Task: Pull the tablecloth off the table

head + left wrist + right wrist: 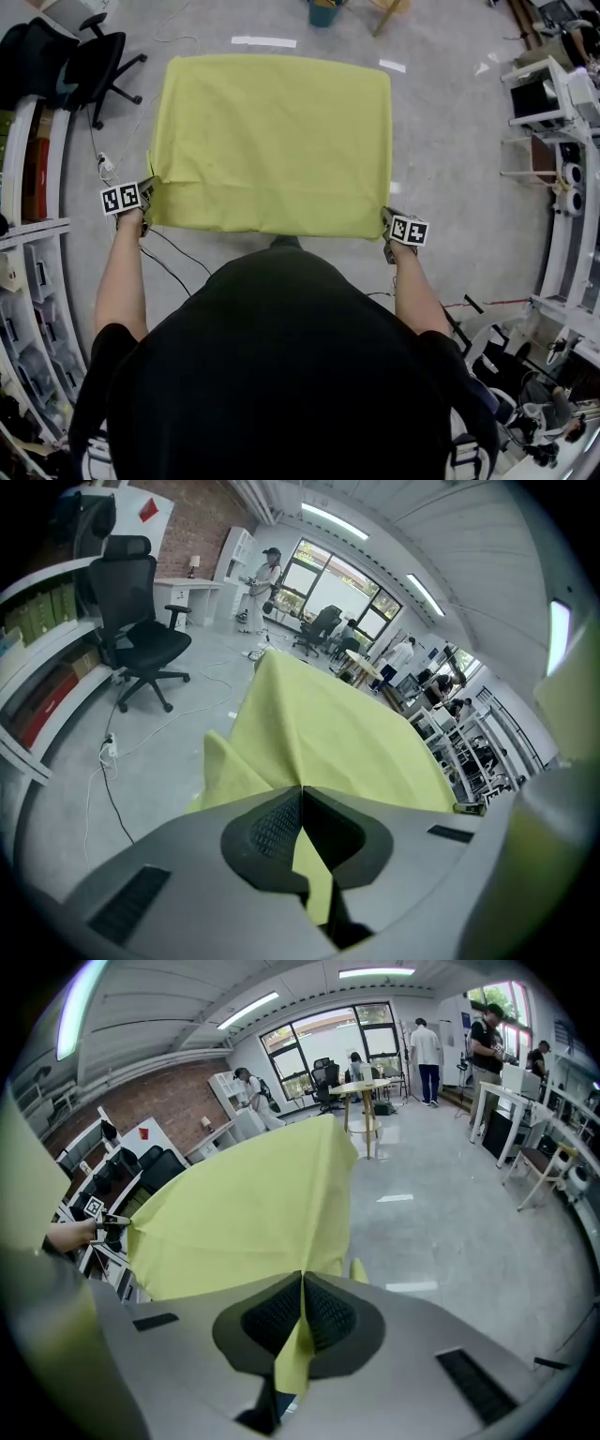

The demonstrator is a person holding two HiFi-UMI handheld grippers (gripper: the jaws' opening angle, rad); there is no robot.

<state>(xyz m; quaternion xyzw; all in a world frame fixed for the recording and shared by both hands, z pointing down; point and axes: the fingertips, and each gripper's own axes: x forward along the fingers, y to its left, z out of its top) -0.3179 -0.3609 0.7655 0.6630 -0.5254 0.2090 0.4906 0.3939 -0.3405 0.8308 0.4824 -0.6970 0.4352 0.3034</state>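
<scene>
A yellow-green tablecloth [272, 141] is spread flat over the table in the head view, its near edge just in front of the person. My left gripper [148, 192] is shut on the cloth's near left corner, and the left gripper view shows the fabric [319, 733] pinched between the dark pads and stretching away. At the near right corner my right gripper [385, 220] is shut on the cloth; a fold of it [262, 1213] runs between the ribbed pads in the right gripper view. The table itself is hidden under the cloth.
A black office chair [94, 61] stands on the floor at the far left, with white shelving [28, 234] along the left side. White racks and equipment [562, 169] line the right. Cables [169, 253] trail across the floor near the left arm. Several people stand far off.
</scene>
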